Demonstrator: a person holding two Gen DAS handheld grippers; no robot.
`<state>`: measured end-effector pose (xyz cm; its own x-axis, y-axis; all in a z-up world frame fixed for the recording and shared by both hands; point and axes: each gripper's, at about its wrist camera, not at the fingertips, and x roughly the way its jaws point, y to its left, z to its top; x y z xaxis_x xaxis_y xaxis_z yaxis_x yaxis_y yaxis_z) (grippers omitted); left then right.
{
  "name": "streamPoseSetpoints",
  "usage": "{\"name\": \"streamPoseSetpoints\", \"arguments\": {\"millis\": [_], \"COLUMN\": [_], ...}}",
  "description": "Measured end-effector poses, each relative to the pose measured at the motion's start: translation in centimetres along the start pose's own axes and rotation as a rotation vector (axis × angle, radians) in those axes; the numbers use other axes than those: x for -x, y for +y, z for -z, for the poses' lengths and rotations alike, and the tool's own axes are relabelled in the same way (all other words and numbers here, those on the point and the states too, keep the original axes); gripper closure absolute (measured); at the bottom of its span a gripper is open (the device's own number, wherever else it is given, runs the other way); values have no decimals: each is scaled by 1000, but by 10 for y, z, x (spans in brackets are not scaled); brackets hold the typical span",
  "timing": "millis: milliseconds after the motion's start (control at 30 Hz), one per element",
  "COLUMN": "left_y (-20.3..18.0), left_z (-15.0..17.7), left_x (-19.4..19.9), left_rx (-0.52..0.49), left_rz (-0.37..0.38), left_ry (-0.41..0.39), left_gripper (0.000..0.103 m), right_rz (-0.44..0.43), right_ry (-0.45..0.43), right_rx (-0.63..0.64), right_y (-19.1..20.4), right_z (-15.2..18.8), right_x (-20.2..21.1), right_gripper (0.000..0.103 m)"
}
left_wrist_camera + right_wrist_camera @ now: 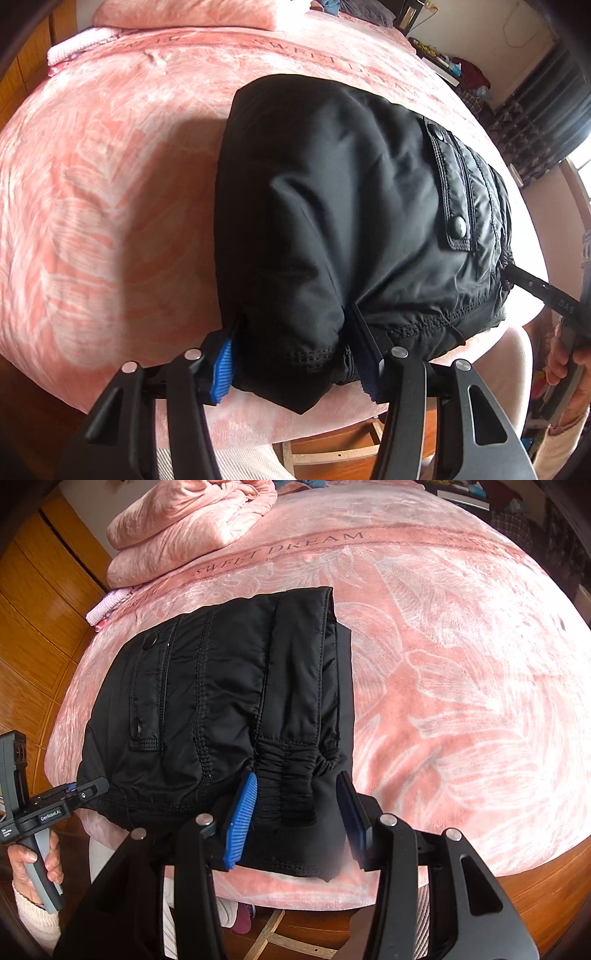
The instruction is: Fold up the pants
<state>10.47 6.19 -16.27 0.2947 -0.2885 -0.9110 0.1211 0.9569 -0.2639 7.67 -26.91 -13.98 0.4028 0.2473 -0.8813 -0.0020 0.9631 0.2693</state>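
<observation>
The black padded nylon pants (351, 206) lie folded into a thick bundle on the pink plush bedspread (110, 184), at the near edge of the bed, with the hem corners hanging slightly over that edge. The left tongs (291, 354) straddle the near corner of the bundle's smooth folded side; whether their blue ribbed pads (223, 365) actually press the fabric I cannot tell, since one pad is partly buried behind cloth. The right tongs (299, 823) stand released around the gathered elastic waistband (288, 779), a visible gap showing beside the far pad. A snap-buttoned flap pocket (454, 177) faces up on the top layer. The fabric looks soft, puffy and slick, likely light but springy, so folds may slide apart or balloon open. The stitched hem and the elastic band seem the firmest places to pinch, taking all layers together. A folded pink blanket (192, 528) sits at the bed's far corner.
</observation>
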Motion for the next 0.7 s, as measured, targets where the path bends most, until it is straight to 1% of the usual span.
{"name": "streamPoseSetpoints", "arguments": {"millis": [133, 267, 333, 367, 400, 467, 600, 700], "left_y": [9, 12, 11, 10, 9, 7, 2, -4], "left_z": [-1, -1, -2, -3, -3, -3, -2, 1], "left_x": [7, 7, 7, 7, 7, 8, 9, 10], "left_rx": [15, 21, 20, 19, 18, 15, 7, -18], "left_rz": [42, 49, 37, 29, 20, 10, -17, -52], "left_ry": [2, 4, 8, 7, 7, 5, -4, -18], "left_gripper": [49, 49, 48, 47, 45, 45, 44, 42], "right_rz": [-11, 2, -24, -35, -43, -57, -29, -31], "right_ry": [-10, -19, -18, -12, -5, -1, 13, 29], "right_rx": [-1, 19, 11, 4, -4, -9, 11, 7], "right_y": [0, 2, 2, 1, 1, 2, 8, 13], "right_z": [2, 3, 5, 5, 6, 8, 10, 10], "right_x": [4, 13, 18, 19, 19, 19, 11, 2], "right_gripper": [58, 55, 52, 47, 45, 45, 45, 45]}}
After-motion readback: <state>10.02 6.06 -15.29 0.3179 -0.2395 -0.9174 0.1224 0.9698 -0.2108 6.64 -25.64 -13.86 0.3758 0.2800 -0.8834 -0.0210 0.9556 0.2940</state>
